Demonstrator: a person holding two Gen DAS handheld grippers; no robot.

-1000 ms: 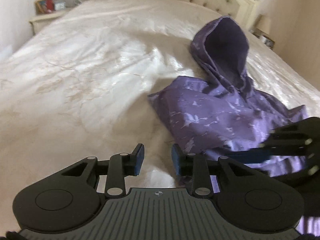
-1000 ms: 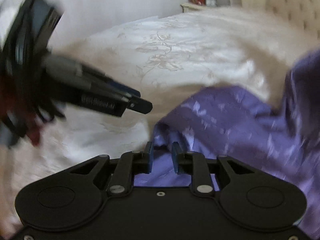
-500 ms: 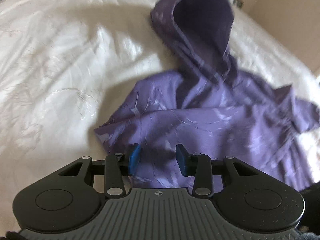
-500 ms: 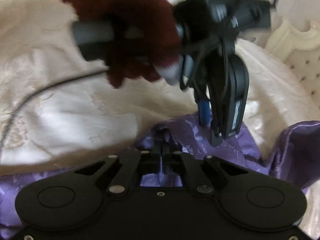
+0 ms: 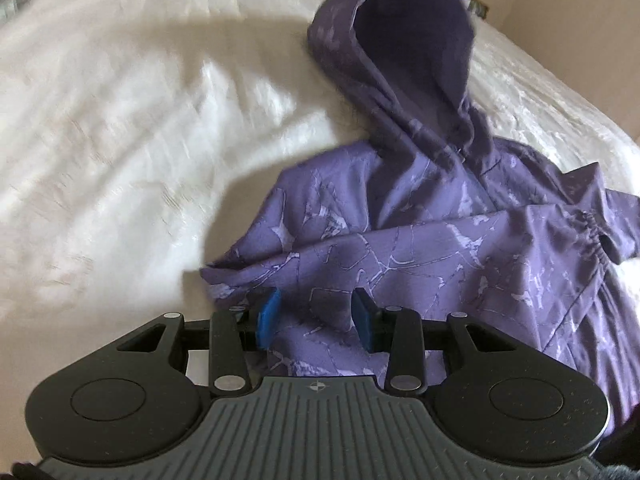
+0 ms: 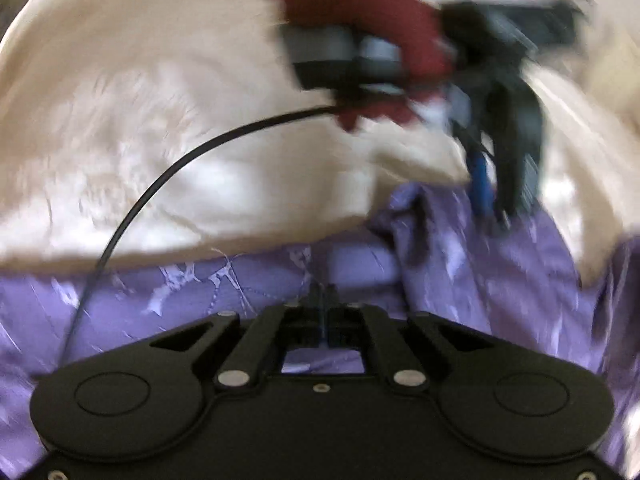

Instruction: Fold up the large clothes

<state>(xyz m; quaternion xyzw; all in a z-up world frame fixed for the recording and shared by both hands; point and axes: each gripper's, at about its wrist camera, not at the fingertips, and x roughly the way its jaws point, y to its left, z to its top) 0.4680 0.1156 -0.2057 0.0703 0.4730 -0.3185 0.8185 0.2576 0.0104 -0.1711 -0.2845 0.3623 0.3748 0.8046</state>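
A purple patterned hooded jacket (image 5: 420,248) lies on a cream bedspread (image 5: 120,120), its hood (image 5: 412,36) pointing away from me and a sleeve folded across the body. My left gripper (image 5: 316,312) is open, its blue pads straddling the jacket's near left corner. My right gripper (image 6: 323,304) has its jaws closed together over the jacket fabric (image 6: 200,292); whether cloth is pinched is unclear. The right wrist view is blurred and shows the left gripper (image 6: 492,200) pointing down onto the jacket's edge, held by a hand in a red glove (image 6: 360,8).
A black cable (image 6: 160,184) arcs from the left gripper's handle across the bedspread (image 6: 140,120). A beige wall (image 5: 580,20) stands beyond the right side of the bed.
My left gripper moved over the jacket's corner and opened wider. My right gripper closed its jaws at the jacket and moved along its edge.
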